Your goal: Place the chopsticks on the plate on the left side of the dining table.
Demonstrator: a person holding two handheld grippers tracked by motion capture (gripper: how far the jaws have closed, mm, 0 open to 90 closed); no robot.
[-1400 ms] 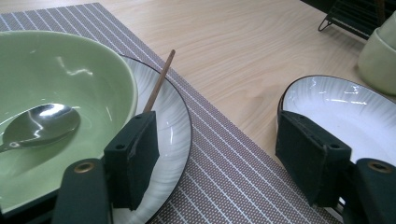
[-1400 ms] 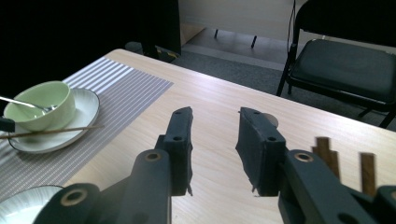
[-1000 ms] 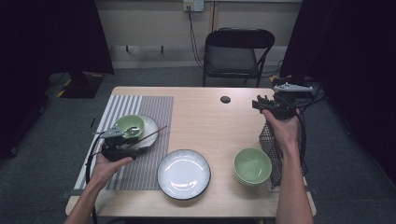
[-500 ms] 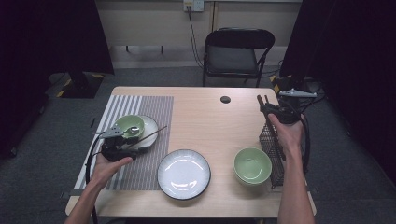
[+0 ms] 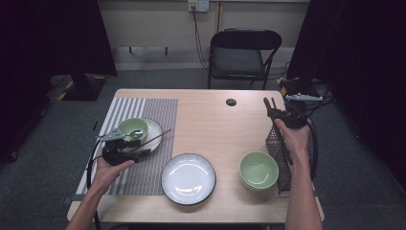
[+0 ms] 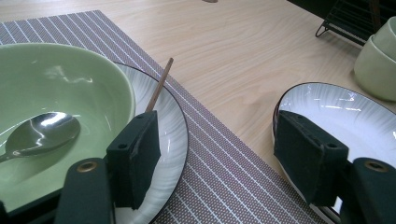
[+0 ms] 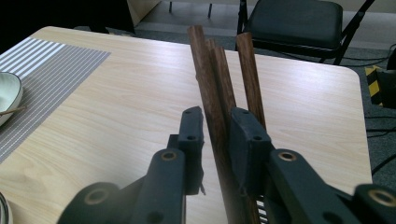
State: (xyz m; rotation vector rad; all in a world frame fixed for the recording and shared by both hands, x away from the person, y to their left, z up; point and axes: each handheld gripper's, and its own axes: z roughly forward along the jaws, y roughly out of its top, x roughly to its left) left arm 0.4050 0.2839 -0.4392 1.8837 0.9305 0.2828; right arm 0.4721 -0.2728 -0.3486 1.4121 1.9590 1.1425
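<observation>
We have the dark brown wooden chopsticks (image 7: 223,88) pinched between the jaws of the right gripper (image 7: 215,140), held above the black wire rack (image 5: 279,152) at the table's (image 5: 210,108) right edge. We should grip firmly and lift straight up — they splay apart. The left gripper (image 6: 215,154) waits released by the green ceramic bowl (image 6: 56,98) on the left.
</observation>
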